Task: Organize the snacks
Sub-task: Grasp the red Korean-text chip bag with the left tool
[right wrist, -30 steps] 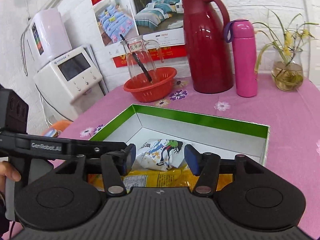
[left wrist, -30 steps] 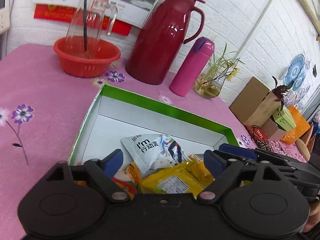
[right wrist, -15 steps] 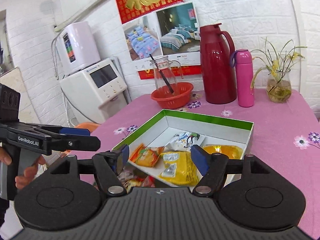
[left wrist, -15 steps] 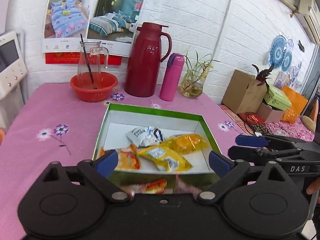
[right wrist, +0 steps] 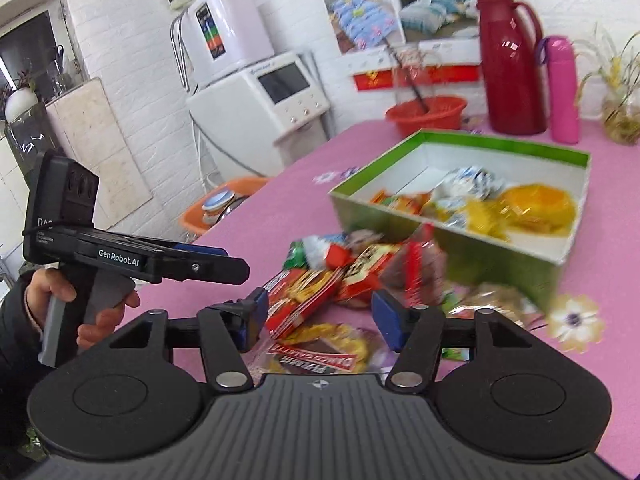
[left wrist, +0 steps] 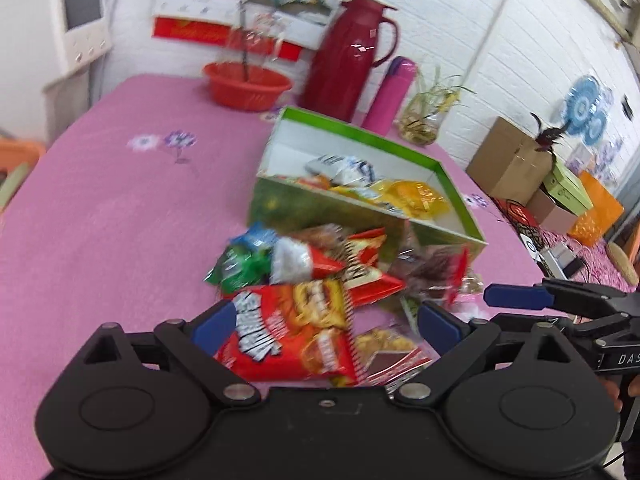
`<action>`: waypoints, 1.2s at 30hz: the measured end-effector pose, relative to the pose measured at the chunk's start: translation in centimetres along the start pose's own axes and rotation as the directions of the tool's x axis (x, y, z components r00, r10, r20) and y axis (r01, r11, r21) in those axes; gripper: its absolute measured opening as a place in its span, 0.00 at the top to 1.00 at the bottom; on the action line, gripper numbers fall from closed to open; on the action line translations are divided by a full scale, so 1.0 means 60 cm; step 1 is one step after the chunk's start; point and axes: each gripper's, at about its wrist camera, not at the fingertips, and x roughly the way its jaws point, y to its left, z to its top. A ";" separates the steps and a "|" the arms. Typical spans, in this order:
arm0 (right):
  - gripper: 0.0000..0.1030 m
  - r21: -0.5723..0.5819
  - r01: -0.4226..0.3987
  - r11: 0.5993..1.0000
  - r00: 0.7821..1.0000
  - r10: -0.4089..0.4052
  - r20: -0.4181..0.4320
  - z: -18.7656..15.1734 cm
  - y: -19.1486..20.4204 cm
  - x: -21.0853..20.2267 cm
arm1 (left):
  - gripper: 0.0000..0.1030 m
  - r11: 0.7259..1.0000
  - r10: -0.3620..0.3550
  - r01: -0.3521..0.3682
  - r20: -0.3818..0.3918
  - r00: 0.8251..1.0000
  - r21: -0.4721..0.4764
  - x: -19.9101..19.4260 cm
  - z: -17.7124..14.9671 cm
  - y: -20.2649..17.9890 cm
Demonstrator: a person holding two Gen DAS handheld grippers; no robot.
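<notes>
Two grippers, left (left wrist: 322,322) wide open, right (right wrist: 318,318) empty and closing, hover over loose snacks (left wrist: 308,276) beside a green box (left wrist: 456,196) on a pink table (left wrist: 120,208).

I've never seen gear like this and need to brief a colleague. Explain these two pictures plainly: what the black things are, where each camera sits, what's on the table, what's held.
Each picture comes from a camera on a hand-held two-finger gripper, looking along its blue-padded fingers. A person holds one in each hand. The left gripper is open above a big red snack bag. The right gripper is closing slightly, with nothing clamped. On the pink tablecloth loose snack packets lie beside a green box already holding several. Behind stand a red jug and pink bottle. Nothing is held.
</notes>
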 end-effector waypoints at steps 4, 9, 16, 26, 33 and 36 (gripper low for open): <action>0.18 0.036 -0.024 0.999 0.999 0.026 -0.043 0.003 0.009 0.051 | 0.00 0.998 -0.005 0.004 -0.010 1.000 -0.058 0.004 -0.012 0.046; 0.21 0.044 -0.021 0.999 0.996 0.024 -0.080 0.006 0.022 0.104 | 0.08 0.994 -0.034 0.031 -0.024 0.999 -0.103 0.019 -0.020 0.083; 0.31 0.101 0.011 0.995 0.990 0.004 -0.144 -0.005 0.003 0.155 | 0.31 0.987 -0.089 0.079 -0.065 0.994 -0.141 0.052 -0.020 0.109; 0.36 0.147 -0.014 0.989 0.989 0.035 -0.145 -0.017 -0.013 0.161 | 0.33 0.981 -0.131 0.122 -0.051 0.990 -0.150 0.072 -0.023 0.107; 0.61 0.152 -0.036 0.988 0.990 0.056 -0.130 -0.020 -0.014 0.157 | 0.84 0.988 -0.085 0.079 -0.039 0.996 -0.130 0.074 -0.032 0.088; 0.68 0.141 -0.047 0.989 0.989 0.066 -0.131 -0.023 -0.009 0.145 | 0.86 0.993 -0.064 0.060 -0.031 0.997 -0.103 0.066 -0.039 0.068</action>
